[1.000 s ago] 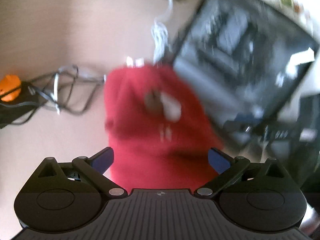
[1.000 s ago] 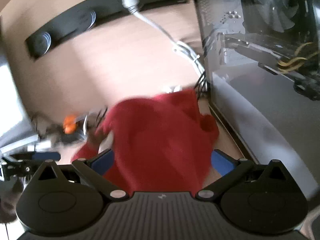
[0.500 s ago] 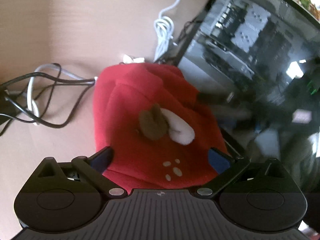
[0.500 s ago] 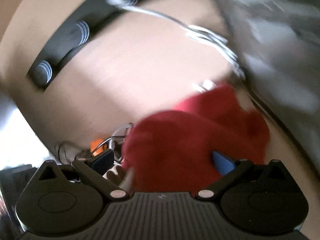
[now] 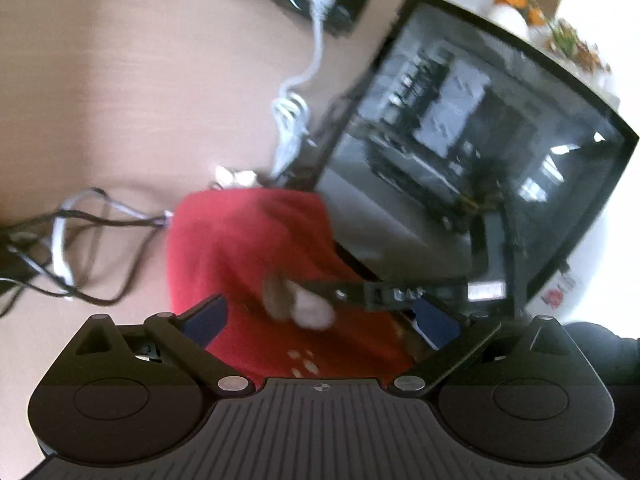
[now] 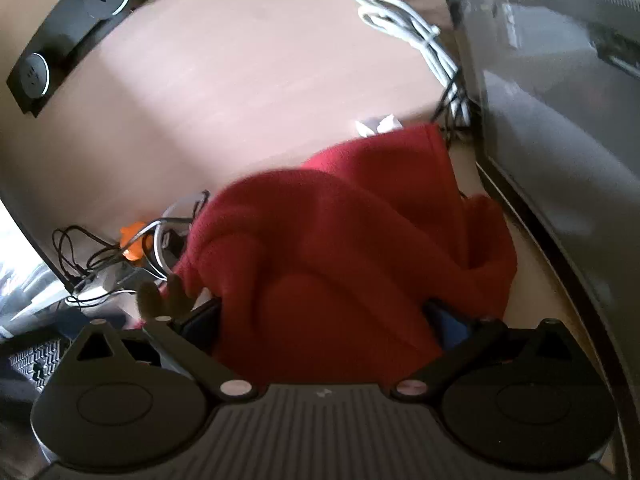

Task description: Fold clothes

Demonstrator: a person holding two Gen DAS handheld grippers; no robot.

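Observation:
A red fleece garment [image 5: 248,248] lies bunched on the wooden table, with a brown and white patch [image 5: 296,304] on it. My left gripper [image 5: 320,320] is open just above its near part. The other gripper reaches in from the right over the patch. In the right wrist view the same red garment [image 6: 344,248] fills the middle, folded in thick humps. My right gripper [image 6: 324,320] is open with cloth lying between its blue pads. Brown antler-like bits [image 6: 160,296] stick out at its left finger.
A glass-sided computer case [image 5: 472,152] stands close on the right [image 6: 560,100]. A white cable [image 5: 296,92] and dark cables [image 5: 80,256] lie beside the garment. A black power strip [image 6: 72,32] is at the back. An orange piece [image 6: 136,244] sits among wires.
Both grippers have shifted over the garment with motion blur. The right gripper has come in low, and its arm now crosses the left wrist view over the patch.

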